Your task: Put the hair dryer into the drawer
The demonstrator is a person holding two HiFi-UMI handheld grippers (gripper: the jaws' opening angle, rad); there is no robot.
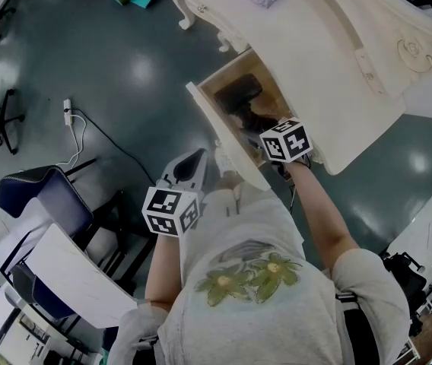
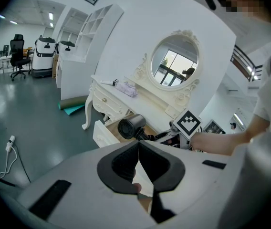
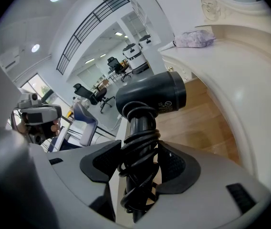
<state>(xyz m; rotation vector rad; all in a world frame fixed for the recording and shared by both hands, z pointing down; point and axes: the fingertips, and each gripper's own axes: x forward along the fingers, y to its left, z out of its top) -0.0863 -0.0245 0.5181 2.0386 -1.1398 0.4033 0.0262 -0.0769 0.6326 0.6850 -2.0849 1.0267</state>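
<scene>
Because the marker cube sits over it in the head view, the right gripper [image 1: 271, 131] shows none of its jaws there; its own view does, with the right gripper [image 3: 140, 162] clamped narrowly on the handle of the hair dryer [image 3: 152, 97]. The handle's lower end is cut off behind the gripper body. The person's right arm is stretched forward and down, so the gripper reaches over the open drawer [image 1: 201, 101]. The left arm is bent and kept close to the torso, with the left gripper [image 1: 188, 167] over the floor beside the drawer front, aimed forward. In the left gripper view, the left gripper [image 2: 138, 149] has its dark pads pressed together with nothing between them; a small pale shape below the pads is too unclear to name.

The hair dryer is black, with a short round barrel and a cord wound tightly round its handle. From the left gripper view the hair dryer [image 2: 131, 128] shows a round grille at its back end. It hangs barrel-first within the drawer, above the wooden bottom [image 3: 202, 113]; whether it touches the wood cannot be told. Beyond stands the cream dressing table [image 1: 315, 52], with an oval mirror [image 2: 173, 63] and a pale pouch [image 3: 195, 38] on top
</scene>
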